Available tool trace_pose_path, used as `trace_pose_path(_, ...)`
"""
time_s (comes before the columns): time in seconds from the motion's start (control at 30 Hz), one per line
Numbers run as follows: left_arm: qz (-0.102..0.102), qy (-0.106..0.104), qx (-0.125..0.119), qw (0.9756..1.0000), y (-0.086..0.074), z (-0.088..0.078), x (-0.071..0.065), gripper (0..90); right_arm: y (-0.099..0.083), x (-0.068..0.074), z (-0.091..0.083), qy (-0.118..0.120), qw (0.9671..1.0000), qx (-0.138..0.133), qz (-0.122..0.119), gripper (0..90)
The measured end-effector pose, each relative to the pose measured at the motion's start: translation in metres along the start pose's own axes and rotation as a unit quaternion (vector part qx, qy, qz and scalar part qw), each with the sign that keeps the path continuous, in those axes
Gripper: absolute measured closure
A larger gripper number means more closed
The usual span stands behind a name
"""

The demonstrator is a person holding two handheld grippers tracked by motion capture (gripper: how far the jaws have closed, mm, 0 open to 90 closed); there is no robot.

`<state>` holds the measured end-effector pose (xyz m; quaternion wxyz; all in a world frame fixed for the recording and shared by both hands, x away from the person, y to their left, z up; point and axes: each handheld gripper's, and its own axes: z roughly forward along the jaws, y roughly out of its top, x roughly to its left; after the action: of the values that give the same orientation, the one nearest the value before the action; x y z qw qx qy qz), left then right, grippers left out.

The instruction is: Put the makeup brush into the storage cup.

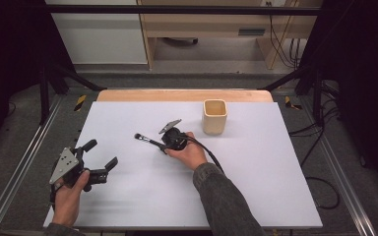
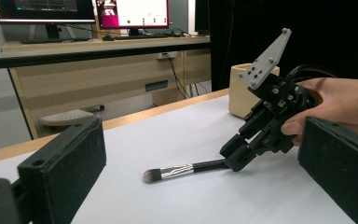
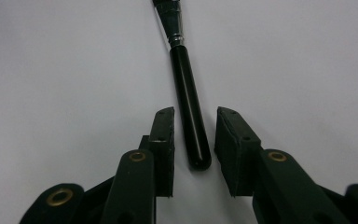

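Closing around the handle of a makeup brush [image 3: 189, 116], the right gripper [image 3: 194, 151] has its two jaws on either side of the black shaft, but narrow gaps show between the pads and the handle, so the brush is between the jaws and not yet pinched. It lies flat on the white table [image 1: 256, 187], near the middle, with the bristle end pointing to about 10 o'clock from the right gripper in the high view. I judge that the work is at its early part: the approach is done, the grasp is almost made, and the lifting and carrying remain. A likely goal is the beige cup [image 1: 214, 116], which stands upright at about 2 o'clock from the right gripper, near it but apart; this is only my guess.

The left gripper [image 1: 101, 158] rests at about 8 o'clock from the brush, well apart from it, with its jaws spread wide and nothing between them.

As for materials, the handle looks like glossy black plastic or lacquered wood, round and slightly thicker toward its rounded end. A shiny silver metal ferrule joins it to a short tuft of dark bristles with paler tips. The cup is squarish with rounded corners, matte, and open on top. The jaw pads look like dull black rubber or foam with a fine grain. The table surface is smooth and without shine.
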<state>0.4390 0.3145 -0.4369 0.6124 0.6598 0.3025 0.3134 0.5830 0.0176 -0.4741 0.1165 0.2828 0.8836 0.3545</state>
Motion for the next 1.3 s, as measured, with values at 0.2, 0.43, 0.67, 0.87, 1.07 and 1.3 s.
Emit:
trace_pose_path(0.2, 0.000, -0.001, 0.000, 1.0000, 0.0001, 0.0001, -0.0002, 0.7, -0.0003, 0.0003, 0.0000, 0.004, 1.0000, -0.002, 0.000, 73.1)
trace_pose_path(0.43, -0.002, -0.001, 0.001, 1.0000, 0.0001, 0.0000, 0.0002, 0.7, -0.0009, 0.0000, 0.0003, 0.002, 1.0000, -0.005, 0.002, 76.9)
trace_pose_path(0.67, -0.001, -0.001, 0.001, 1.0000, 0.0001, 0.0002, -0.0001, 0.7, -0.0016, -0.0001, 0.0003, 0.002, 1.0000, -0.008, 0.002, 77.5)
trace_pose_path(0.87, 0.000, -0.001, 0.002, 1.0000, 0.0004, 0.0004, -0.0006, 0.7, -0.0029, -0.0005, 0.0001, 0.002, 0.9999, -0.012, 0.008, 78.4)
trace_pose_path(1.07, 0.000, 0.000, 0.001, 1.0000, 0.0004, 0.0002, -0.0003, 0.7, -0.0032, -0.0006, 0.0001, 0.002, 0.9999, -0.013, 0.004, 79.1)
trace_pose_path(1.3, 0.001, 0.000, 0.002, 1.0000, 0.0005, 0.0002, -0.0004, 0.7, -0.0032, 0.0001, 0.0000, -0.001, 0.9999, -0.013, 0.004, 79.5)
